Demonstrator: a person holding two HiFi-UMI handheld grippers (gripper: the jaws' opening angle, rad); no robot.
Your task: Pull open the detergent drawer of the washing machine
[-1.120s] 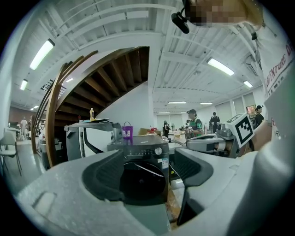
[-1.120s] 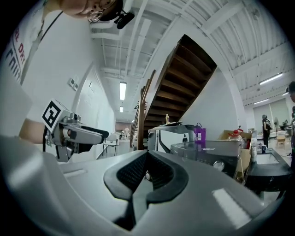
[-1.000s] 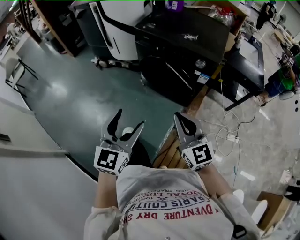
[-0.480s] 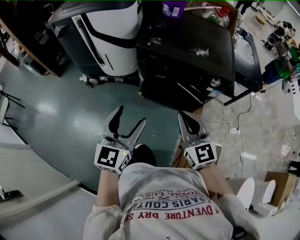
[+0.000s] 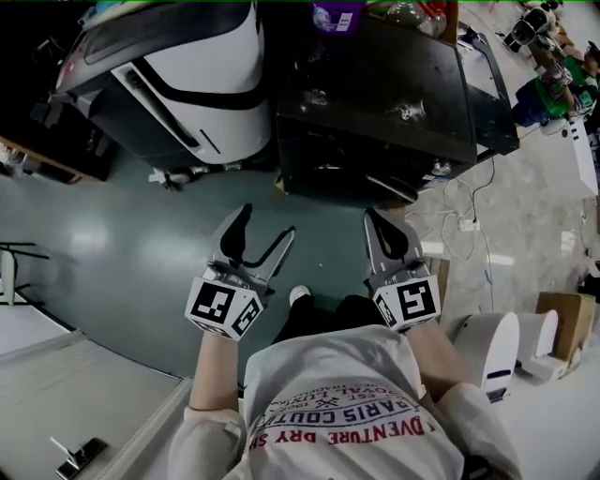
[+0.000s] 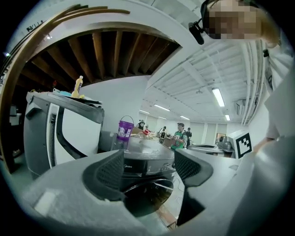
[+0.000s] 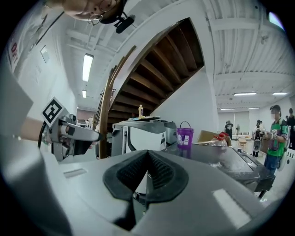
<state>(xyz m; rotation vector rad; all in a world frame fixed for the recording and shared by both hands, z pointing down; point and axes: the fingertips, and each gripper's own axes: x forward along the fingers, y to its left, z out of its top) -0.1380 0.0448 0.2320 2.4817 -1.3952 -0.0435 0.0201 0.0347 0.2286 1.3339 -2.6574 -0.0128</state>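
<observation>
The black washing machine [image 5: 384, 103] stands ahead of me, its front panel [image 5: 361, 164] facing my grippers; its dark top [image 7: 216, 161] shows in the right gripper view. I cannot make out the detergent drawer on that panel. In the left gripper view the machine's control strip [image 6: 147, 165] and round door [image 6: 147, 196] show between the jaws. My left gripper [image 5: 262, 225] [image 6: 147, 170] is open and empty, well short of the machine. Beside it, my right gripper [image 5: 375, 220] [image 7: 147, 173] is shut on nothing.
A white-and-black appliance [image 5: 187, 75] stands left of the washer. A purple bucket [image 5: 337, 14] [image 6: 125, 129] sits on the washer's top. Cables and a power strip [image 5: 464, 225] lie on the floor to the right, with white containers [image 5: 492, 347] and a cardboard box [image 5: 562, 319]. People stand far behind.
Both machines have come closer and more square-on in the head view as the person stepped toward them. The grippers hold the same pose, left open, right shut.
</observation>
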